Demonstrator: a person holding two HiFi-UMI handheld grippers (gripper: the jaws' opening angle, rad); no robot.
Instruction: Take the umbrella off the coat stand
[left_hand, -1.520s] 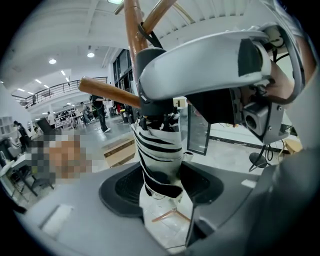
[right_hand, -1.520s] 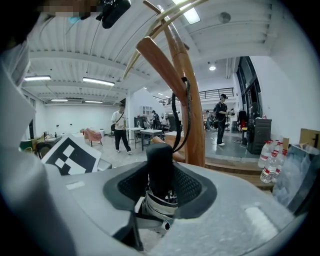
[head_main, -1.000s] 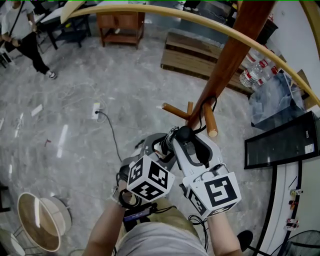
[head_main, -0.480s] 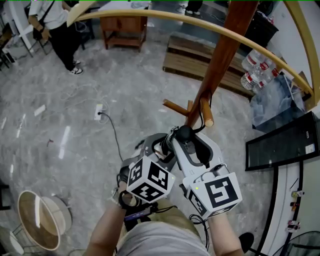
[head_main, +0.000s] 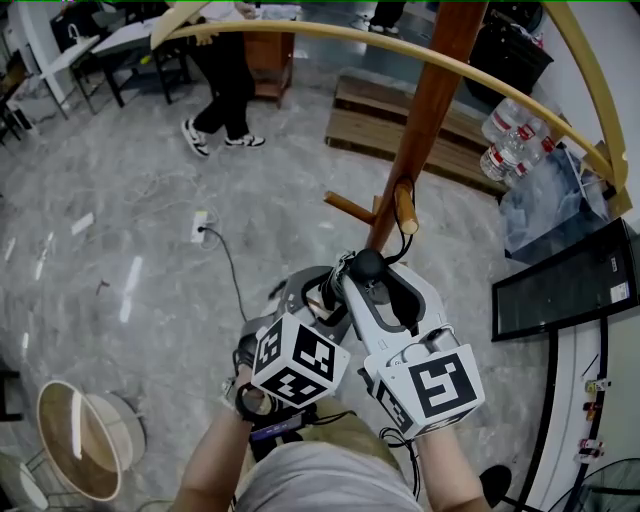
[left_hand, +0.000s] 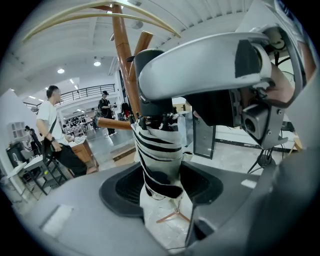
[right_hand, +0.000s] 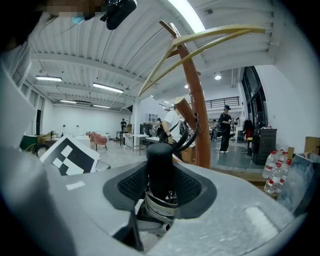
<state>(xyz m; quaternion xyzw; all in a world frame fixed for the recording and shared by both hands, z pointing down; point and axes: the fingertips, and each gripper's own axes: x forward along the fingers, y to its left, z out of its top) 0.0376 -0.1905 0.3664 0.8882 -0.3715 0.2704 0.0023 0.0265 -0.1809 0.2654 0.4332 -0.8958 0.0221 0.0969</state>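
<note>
The wooden coat stand (head_main: 425, 110) rises ahead, with short pegs (head_main: 404, 207) low on its pole. The folded black-and-white striped umbrella (left_hand: 159, 150) is held upright by both grippers. My left gripper (left_hand: 161, 177) is shut on its striped body, seen in the head view as the left gripper (head_main: 322, 292). My right gripper (right_hand: 161, 187) is shut on the black handle (right_hand: 160, 167), just below the pegs, and shows in the head view as the right gripper (head_main: 375, 280). The black wrist strap (head_main: 408, 232) loops up around one peg.
Curved pale wooden arcs (head_main: 420, 45) span overhead from the stand. A person (head_main: 225, 85) walks at the back. Low wooden benches (head_main: 385, 110), water bottles (head_main: 505, 135) and a black panel (head_main: 560, 285) stand to the right. A power strip with cable (head_main: 198, 226) lies on the floor.
The pegs sit higher in the view and a little farther from the umbrella's handle. The person at the back has walked from the left toward the middle. Both grips look unchanged.
</note>
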